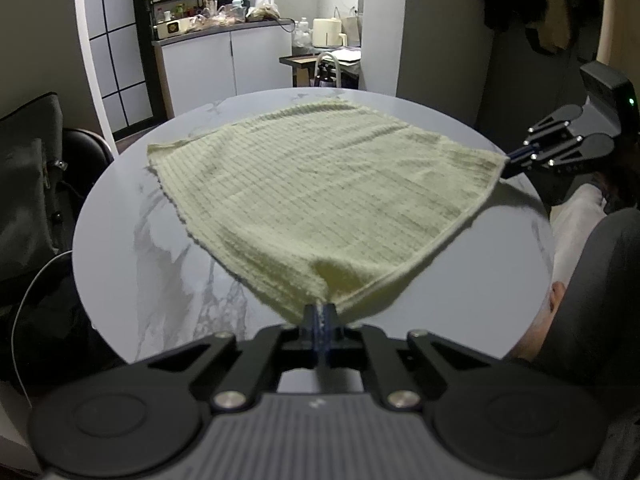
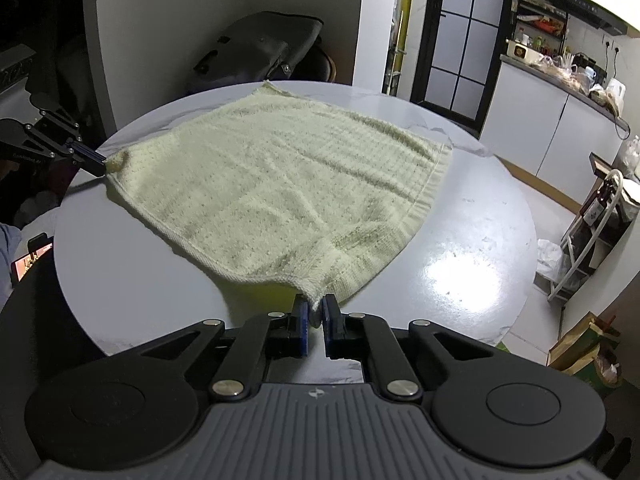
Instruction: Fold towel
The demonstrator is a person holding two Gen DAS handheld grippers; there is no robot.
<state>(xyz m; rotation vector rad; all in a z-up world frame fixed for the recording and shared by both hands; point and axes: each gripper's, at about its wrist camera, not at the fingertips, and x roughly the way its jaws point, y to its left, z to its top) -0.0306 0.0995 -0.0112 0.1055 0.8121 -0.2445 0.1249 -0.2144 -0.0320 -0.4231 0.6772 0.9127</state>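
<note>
A pale yellow-green ribbed towel (image 1: 320, 196) lies spread on a round white marble table (image 1: 168, 280); it also shows in the right wrist view (image 2: 288, 188). My left gripper (image 1: 321, 308) is shut on the towel's near corner and lifts it slightly off the table; it shows at the left of the right wrist view (image 2: 105, 166). My right gripper (image 2: 316, 308) pinches another near corner between its blue pads, jaws narrowly apart around the cloth; it shows at the right of the left wrist view (image 1: 507, 160). The edge between the two held corners hangs above the table. The far corners rest flat.
A dark bag on a chair (image 2: 260, 52) stands beyond the table. A kitchen counter with white cabinets (image 1: 224, 60) and clutter is farther back. A white rack (image 2: 592, 232) and paper bags (image 2: 580, 344) stand on the floor to the right. A phone (image 2: 30, 260) glows at the left.
</note>
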